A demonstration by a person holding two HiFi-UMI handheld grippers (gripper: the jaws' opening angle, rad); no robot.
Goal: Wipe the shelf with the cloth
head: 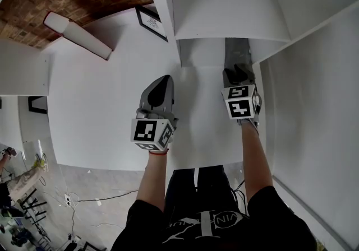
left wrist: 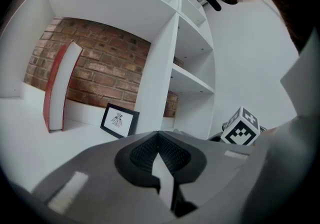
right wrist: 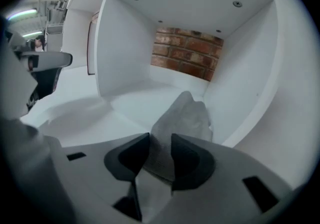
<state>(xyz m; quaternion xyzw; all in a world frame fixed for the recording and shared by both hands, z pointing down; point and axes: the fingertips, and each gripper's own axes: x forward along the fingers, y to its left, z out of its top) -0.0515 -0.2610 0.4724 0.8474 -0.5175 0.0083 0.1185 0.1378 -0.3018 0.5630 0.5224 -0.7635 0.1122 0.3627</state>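
Your right gripper [head: 239, 68] sits in the upper right of the head view, nosed into the open compartment of the white shelf [head: 205, 59]. Its own view tells the story: the two dark jaws stand apart, with the grey cloth [right wrist: 186, 112] bunched up between them. The cloth rises in a crumpled peak just past the jaw tips, centre of that frame. It rests on the compartment's white floor, nearer the right-hand wall. That's no grip: the jaws are parted and don't look pressed onto the fabric. In the head view the cloth shows as a grey patch right above the gripper, towards the compartment's right side.

Your left gripper [head: 164, 79] is at the centre of the head view, to the left of the right one and outside the compartment, over the wide white surface. Look along it: its jaws are closed tip to tip, with nothing between them. Beyond them, left of centre in that frame, a small black picture frame [left wrist: 119, 120] stands at the foot of the brick wall [left wrist: 107, 55], just beside the shelf's upright divider. Further left, a red-edged white panel [left wrist: 59, 88] stands tilted against the same wall. The square-marked cube of your right gripper peeks in at the lower right there.
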